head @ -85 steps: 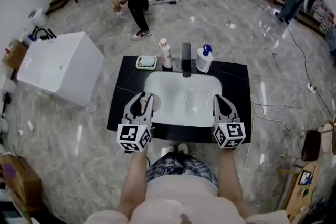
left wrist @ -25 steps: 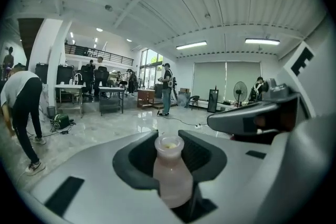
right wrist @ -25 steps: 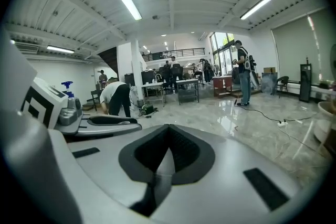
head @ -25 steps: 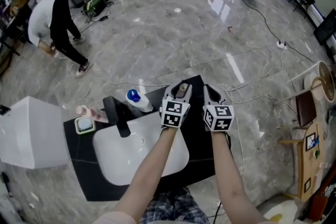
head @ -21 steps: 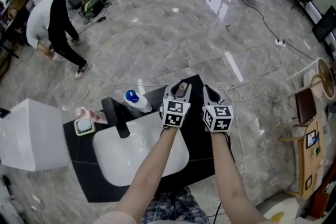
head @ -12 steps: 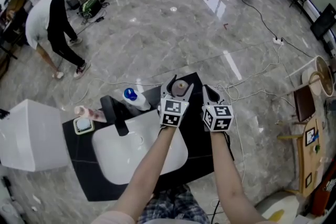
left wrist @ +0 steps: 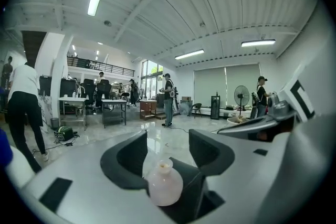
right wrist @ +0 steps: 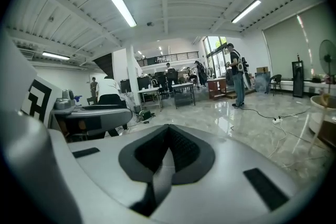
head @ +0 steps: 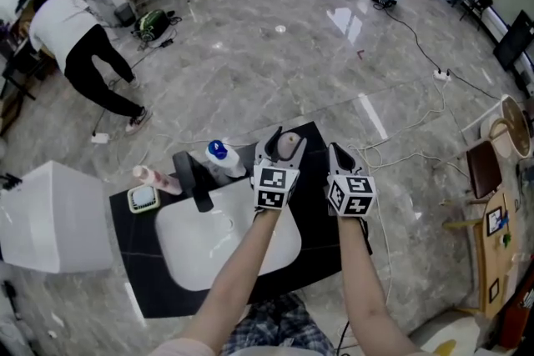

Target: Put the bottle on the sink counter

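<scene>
Wide apart stood the jaws of the left gripper (head: pixel 284 141), and the bottle (head: pixel 289 147) stood upright between them on the sink counter (head: pixel 142 263), close to its far right corner and to the right of the white basin (head: pixel 225 242). In the left gripper view the small, pale pink, round-bodied bottle (left wrist: pixel 165 184) with its open neck sat low between the two dark pads, nearer the left one. Neither pad could be seen pressing on it.

The right gripper (head: pixel 338 152) hovered just beside the left one, over the counter's right edge. Its jaws (right wrist: pixel 167 152) were closed together with nothing between them.

Along the counter's far edge stood a black faucet (head: pixel 196 179), with a white pump dispenser with a blue top (head: pixel 219 159) just to its right. To the faucet's left a pink bottle (head: pixel 155 178) lay tilted, and a green soap dish (head: pixel 143 198) sat near the far left corner.

A white cabinet (head: pixel 50 217) stood on the marble floor left of the counter. Farther off, a person in a white top (head: pixel 71 42) bent over.
</scene>
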The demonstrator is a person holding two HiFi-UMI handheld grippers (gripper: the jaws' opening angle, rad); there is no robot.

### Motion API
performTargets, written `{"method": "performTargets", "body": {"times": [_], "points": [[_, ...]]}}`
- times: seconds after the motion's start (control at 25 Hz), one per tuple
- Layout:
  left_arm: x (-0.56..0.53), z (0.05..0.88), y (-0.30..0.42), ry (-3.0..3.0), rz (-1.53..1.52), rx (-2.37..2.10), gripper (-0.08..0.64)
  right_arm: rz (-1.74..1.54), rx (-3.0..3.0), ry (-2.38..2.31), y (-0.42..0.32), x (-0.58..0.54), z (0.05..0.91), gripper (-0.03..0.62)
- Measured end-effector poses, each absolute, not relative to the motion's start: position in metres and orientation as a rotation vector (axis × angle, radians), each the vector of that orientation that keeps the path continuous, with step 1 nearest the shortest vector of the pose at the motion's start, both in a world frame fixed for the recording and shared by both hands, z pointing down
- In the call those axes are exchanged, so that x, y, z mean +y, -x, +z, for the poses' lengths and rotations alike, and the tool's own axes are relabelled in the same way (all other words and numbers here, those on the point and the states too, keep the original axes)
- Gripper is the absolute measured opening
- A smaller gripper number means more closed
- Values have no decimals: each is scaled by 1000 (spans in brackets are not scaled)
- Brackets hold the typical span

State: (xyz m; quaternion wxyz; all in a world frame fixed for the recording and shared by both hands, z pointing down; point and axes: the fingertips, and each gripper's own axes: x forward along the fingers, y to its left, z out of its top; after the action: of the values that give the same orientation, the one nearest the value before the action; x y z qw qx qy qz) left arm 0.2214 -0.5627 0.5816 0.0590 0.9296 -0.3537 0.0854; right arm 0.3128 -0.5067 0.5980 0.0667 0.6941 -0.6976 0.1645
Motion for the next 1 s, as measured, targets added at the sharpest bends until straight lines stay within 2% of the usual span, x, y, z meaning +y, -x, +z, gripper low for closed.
{"method": "performTargets", "body": {"times": [0.16,0.36,0.64,1.0], "points": [[-537,540,-202,-2824,171,-1045,153,470,-2130,-2123,-303,-491,568,15],[-493,484,-151,-2810,48,-1090,66,385,-2193,-2113,-276,-456,518,15],[-434,425,-62,-2789,-87,-1169,30,291,-2231,-2114,-244,-397,467,15],[-382,410,5,-2756,-118,-1221,28,267,-2255,-2110,-218,-343,446,15]]}}
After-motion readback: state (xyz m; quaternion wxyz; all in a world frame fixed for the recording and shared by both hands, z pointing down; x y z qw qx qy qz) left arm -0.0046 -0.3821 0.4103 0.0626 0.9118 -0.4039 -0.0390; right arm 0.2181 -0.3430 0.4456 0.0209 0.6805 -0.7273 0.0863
